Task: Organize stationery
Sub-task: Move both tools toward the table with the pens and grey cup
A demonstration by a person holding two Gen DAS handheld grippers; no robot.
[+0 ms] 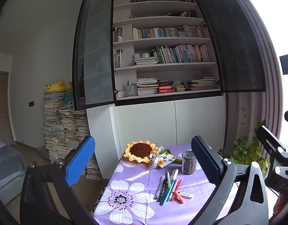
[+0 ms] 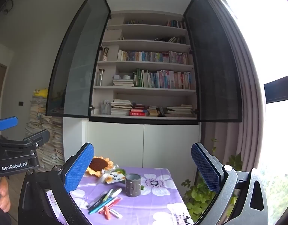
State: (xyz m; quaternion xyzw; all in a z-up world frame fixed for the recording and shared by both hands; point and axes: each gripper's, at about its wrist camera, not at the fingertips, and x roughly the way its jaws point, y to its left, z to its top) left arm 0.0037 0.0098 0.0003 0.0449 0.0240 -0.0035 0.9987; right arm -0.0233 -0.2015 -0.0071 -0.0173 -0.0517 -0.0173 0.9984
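Left gripper (image 1: 143, 161): nearest the lens; jaws spread fully, nothing between the blue pads; held level, well short of the table
Right gripper (image 2: 143, 166): likewise released and empty; tipped slightly upward; it hangs above the near edge of the tablecloth
Tablecloth (image 1: 190, 185): purple with large white flowers; soft fabric, so anything dragged across it may ruck it up
Pens (image 1: 169, 186): a loose fan of slim pens and markers lying flat in the middle of the cloth, touching or overlapping one another; light, stiff, smooth-barrelled and likely to roll or slip; I judge the best hold is across the barrel near its middle, one pen at a time, starting from an outer one so the neighbours are not disturbed
Eraser (image 1: 186, 195): small white block just beside the near ends of the pens; light and grippy; take it across its short sides
Pen cup (image 1: 189, 162): grey dotted cup standing upright just beyond the pens; looks ceramic, so heavier and breakable; probably the destination, and it may need steadying if a pen knocks its rim
Crochet sunflower (image 1: 141, 150): soft, with a tag and ribbon, at the far left of the table
Bookcase (image 1: 162, 67): far wall; glass doors swung open
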